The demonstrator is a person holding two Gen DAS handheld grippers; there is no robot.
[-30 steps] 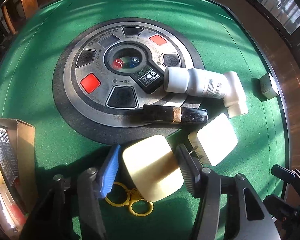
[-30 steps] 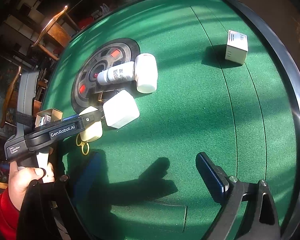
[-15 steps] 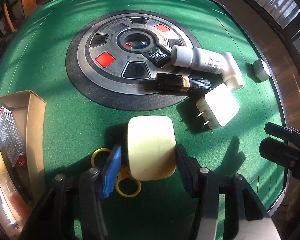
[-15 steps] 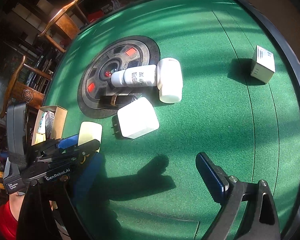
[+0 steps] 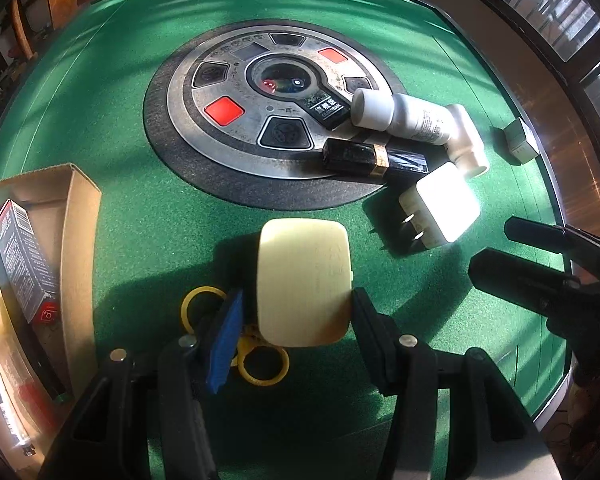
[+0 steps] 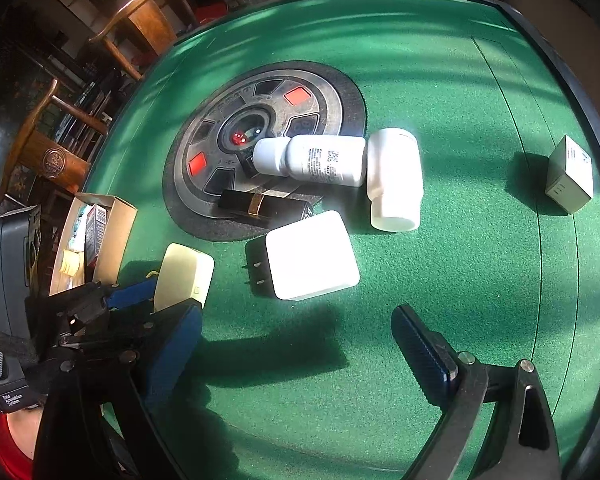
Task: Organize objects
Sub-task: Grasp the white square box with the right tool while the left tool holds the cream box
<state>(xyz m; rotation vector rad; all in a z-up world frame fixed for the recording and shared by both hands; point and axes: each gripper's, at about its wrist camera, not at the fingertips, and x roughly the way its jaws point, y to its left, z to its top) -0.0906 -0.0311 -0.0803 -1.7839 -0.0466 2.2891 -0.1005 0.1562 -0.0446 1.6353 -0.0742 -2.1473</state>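
The cream case (image 5: 303,280) covers part of the yellow rings (image 5: 260,368). The cardboard box (image 5: 76,216) runs off the picture's left edge, its contents partly cut away. Print on the white bottle (image 6: 324,160) is too small to read.

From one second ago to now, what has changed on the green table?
The left claw, shut on the cream case, carried it away from the white charger toward the cardboard box. The right claw stayed open and came nearer the charger. Bottles, black bar and small box stayed put.
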